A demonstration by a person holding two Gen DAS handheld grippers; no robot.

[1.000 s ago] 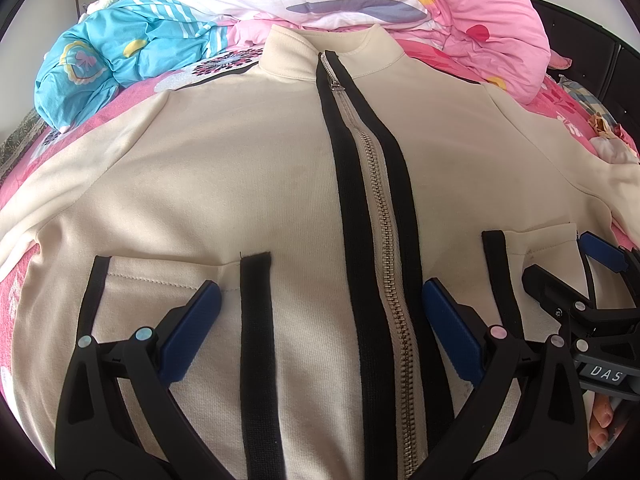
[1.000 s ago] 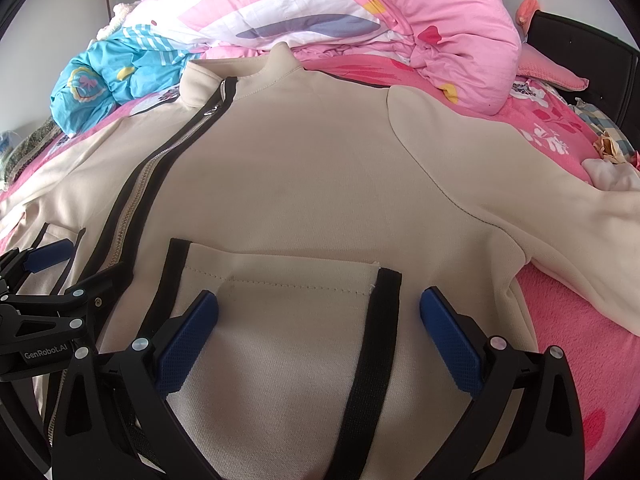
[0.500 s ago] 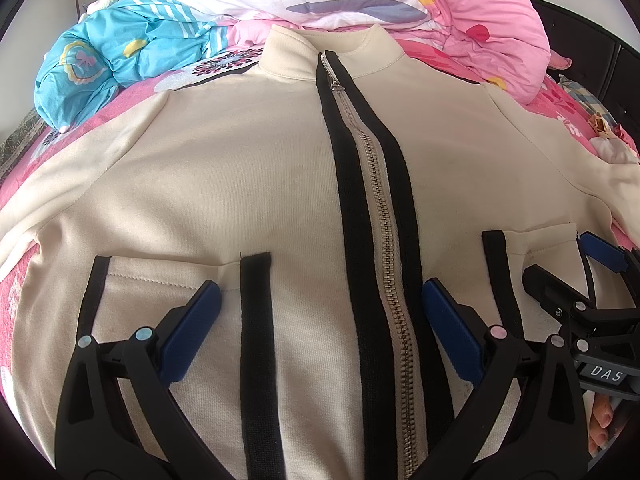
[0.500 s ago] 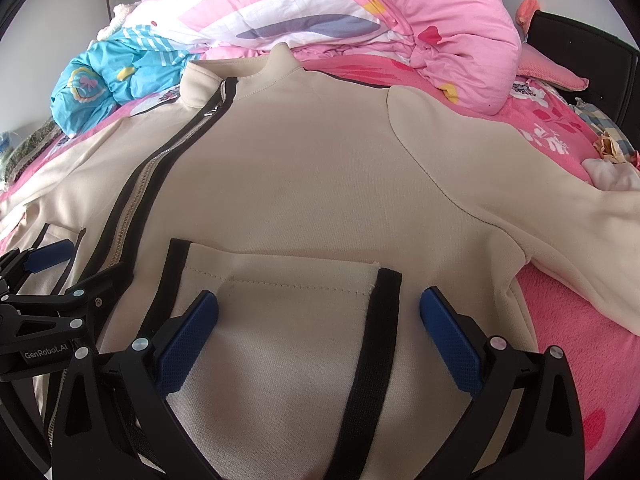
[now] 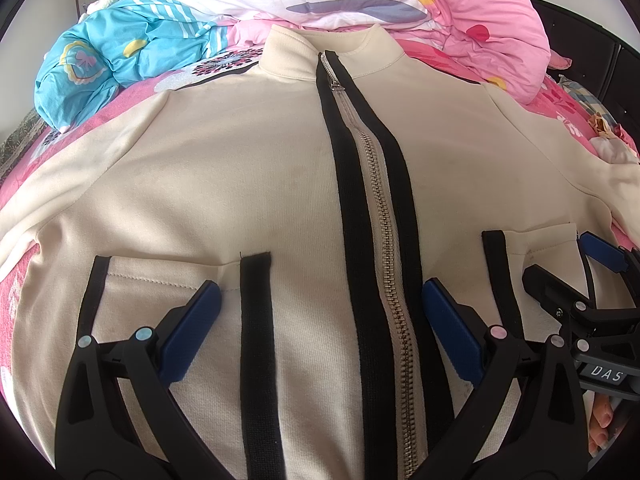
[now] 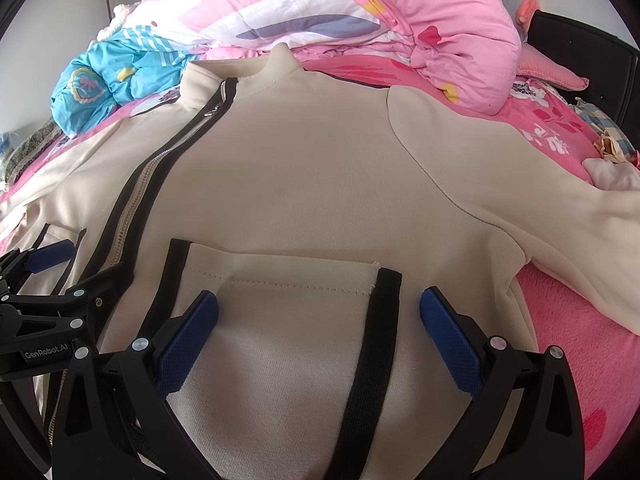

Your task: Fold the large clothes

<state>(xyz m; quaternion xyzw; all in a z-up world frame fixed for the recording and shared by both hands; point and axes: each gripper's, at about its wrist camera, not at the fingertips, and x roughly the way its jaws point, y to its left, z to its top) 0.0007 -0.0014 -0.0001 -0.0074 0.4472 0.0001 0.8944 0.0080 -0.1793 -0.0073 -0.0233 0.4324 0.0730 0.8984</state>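
Left wrist view: my left gripper (image 5: pixel 318 310) hangs spread wide, gripping nothing, over the cream zip-up jacket (image 5: pixel 248 184) lying front-up, flat on the bed (image 6: pixel 568 312), collar toward the pink duvet (image 6: pixel 400 12). Right gripper (image 6: pixel 318 310) likewise agape over the pocket (image 6: pixel 296 320). Readable: "DAS" (image 5: pixel 606 372) on one gripper body, "GenRobot.AI" (image 6: pixel 46 354) on the other.

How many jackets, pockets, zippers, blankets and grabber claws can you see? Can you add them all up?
Cream jacket: 1
Pockets: 2, the left pocket and the right pocket
Zipper: 1
Quilts: 2, the pink quilt and the blue quilt
Grippers: 2, the left gripper and the right gripper
Total: 8
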